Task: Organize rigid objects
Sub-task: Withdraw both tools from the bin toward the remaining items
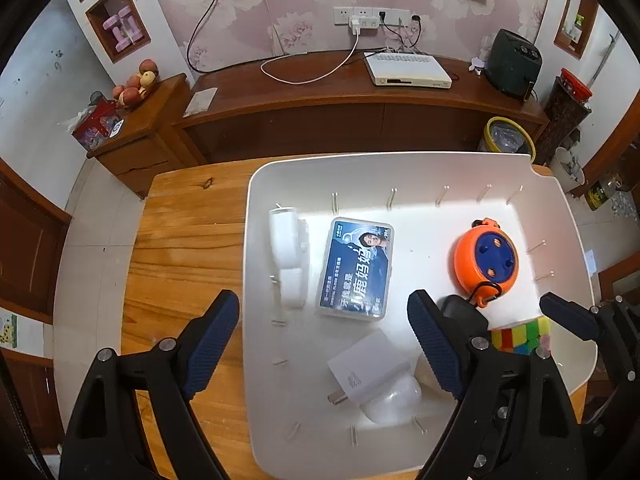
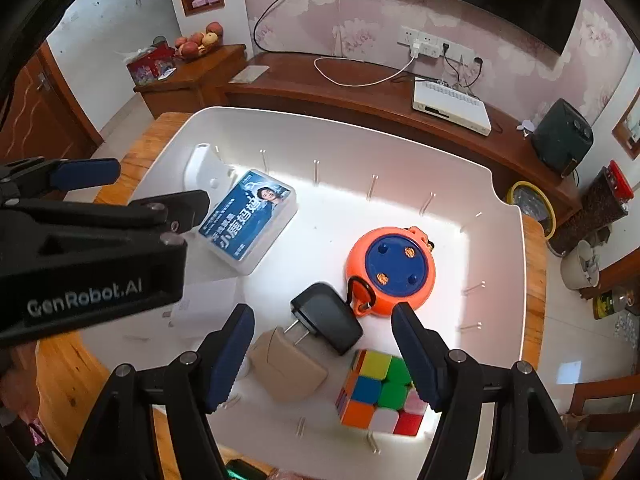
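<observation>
A white bin [image 1: 256, 184] [image 2: 516, 216] stands on a wooden table [image 1: 180, 240]. In it lie a blue-labelled clear box [image 1: 356, 268] [image 2: 250, 220], an orange and blue round gadget [image 1: 486, 260] [image 2: 392, 270], a black charger [image 2: 326, 318] [image 1: 460, 312], a colour cube [image 2: 380, 394] [image 1: 520, 336], a beige block [image 2: 286, 368], a white charger [image 1: 368, 368] and a white device [image 1: 286, 252] [image 2: 206, 168]. My left gripper [image 1: 324, 340] is open above the bin's left part. My right gripper [image 2: 324, 354] is open above the black charger and cube, holding nothing.
A dark wooden TV cabinet [image 1: 360, 96] runs behind the table with a white set-top box [image 1: 408, 70] and cables. A side cabinet [image 1: 140, 136] with fruit stands at the left. A yellow-rimmed bucket [image 1: 506, 138] sits on the floor at the right.
</observation>
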Action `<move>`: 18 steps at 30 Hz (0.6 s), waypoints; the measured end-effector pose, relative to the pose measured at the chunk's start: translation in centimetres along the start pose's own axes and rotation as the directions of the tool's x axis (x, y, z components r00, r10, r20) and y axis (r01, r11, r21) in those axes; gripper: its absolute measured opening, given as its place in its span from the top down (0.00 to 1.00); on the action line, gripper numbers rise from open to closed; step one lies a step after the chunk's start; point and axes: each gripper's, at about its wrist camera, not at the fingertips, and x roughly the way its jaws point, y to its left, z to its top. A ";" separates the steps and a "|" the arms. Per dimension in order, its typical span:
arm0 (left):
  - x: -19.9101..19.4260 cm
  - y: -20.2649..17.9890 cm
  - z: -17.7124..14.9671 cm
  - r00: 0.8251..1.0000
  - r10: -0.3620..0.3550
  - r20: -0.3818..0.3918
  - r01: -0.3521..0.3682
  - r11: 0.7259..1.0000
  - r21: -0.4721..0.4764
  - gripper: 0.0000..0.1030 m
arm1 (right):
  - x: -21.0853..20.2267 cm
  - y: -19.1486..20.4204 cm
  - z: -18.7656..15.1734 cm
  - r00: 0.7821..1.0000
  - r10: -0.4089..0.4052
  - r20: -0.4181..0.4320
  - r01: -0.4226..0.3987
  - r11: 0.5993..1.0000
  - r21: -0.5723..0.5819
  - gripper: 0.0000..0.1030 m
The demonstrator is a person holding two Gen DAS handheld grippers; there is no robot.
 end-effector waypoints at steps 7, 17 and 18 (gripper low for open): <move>-3.0 0.1 -1.3 0.999 -0.009 0.041 0.009 1.000 0.009 0.14 | -2.2 0.3 -1.2 1.000 0.002 0.030 -0.003 1.000 0.014 0.30; -8.5 0.8 -4.6 0.995 -0.044 0.091 0.041 0.999 0.031 0.14 | -7.0 1.1 -3.8 0.996 -0.036 0.087 0.032 0.999 0.042 0.30; -9.0 0.9 -4.9 0.995 -0.046 0.094 0.043 0.999 0.034 0.14 | -7.7 1.2 -4.1 0.995 -0.041 0.095 0.036 0.998 0.049 0.30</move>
